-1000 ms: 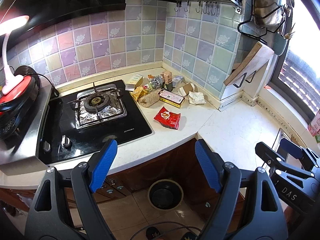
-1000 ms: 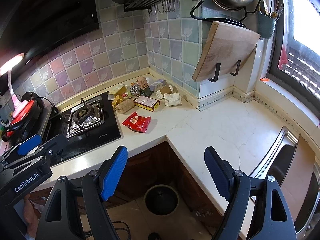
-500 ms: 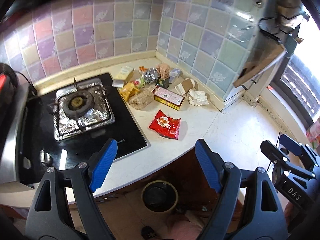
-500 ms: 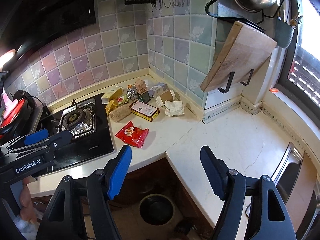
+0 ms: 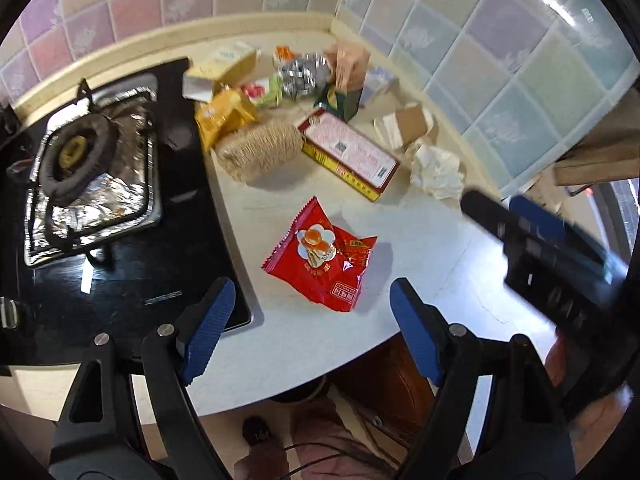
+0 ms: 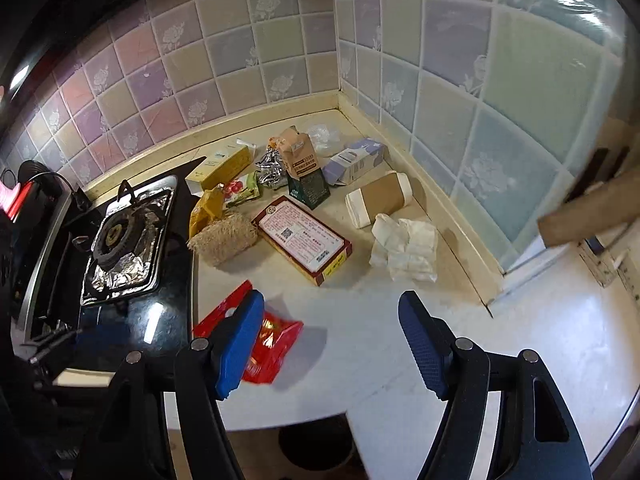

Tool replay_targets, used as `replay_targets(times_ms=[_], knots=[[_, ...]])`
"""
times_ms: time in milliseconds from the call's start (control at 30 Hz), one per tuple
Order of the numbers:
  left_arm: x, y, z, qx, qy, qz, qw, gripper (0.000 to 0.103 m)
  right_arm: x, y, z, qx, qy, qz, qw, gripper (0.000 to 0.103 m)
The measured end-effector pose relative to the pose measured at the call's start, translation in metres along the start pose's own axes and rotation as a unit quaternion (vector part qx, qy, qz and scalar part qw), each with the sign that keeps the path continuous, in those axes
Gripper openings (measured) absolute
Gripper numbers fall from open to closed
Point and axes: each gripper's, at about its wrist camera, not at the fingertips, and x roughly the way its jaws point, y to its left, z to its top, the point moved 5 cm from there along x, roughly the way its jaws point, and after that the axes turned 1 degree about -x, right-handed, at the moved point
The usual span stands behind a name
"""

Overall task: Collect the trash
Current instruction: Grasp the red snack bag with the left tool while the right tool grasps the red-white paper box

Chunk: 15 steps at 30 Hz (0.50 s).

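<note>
Red snack wrapper (image 5: 322, 258) flat near the desk's front edge, red carton (image 5: 349, 154), crumpled tissue (image 5: 437, 172), paper cup (image 6: 378, 199) on its side, boxes and foil wrappers heaped in the tiled corner

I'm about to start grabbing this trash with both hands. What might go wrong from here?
1. The red snack bag lies flat on the counter; open pads may slide over it rather than pinch it.
2. It sits close to the stove edge, so a nudge might push it onto the black glass.
3. Both open hand-held grippers, left and right, point near the same bag and might collide.
</note>
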Motion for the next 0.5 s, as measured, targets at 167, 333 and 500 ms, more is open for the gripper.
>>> replay_targets(times_ms=[167,333,500], knots=[[0.047,0.002,-0.002,-0.031,0.044,0.01,0.9985,0.076,0.074,0.0,0.04,-0.034,0.027,0.031,0.999,0.071],[0.078,-0.001,-0.001,-0.038,0.07,0.019,0.9966,0.076,0.139,0.01,0.057,-0.063,0.063,0.068,0.994,0.071],[0.093,-0.008,-0.002,-0.031,0.085,0.013,0.9958,0.075,0.185,0.022,0.065,-0.091,0.082,0.099,0.987,0.071]])
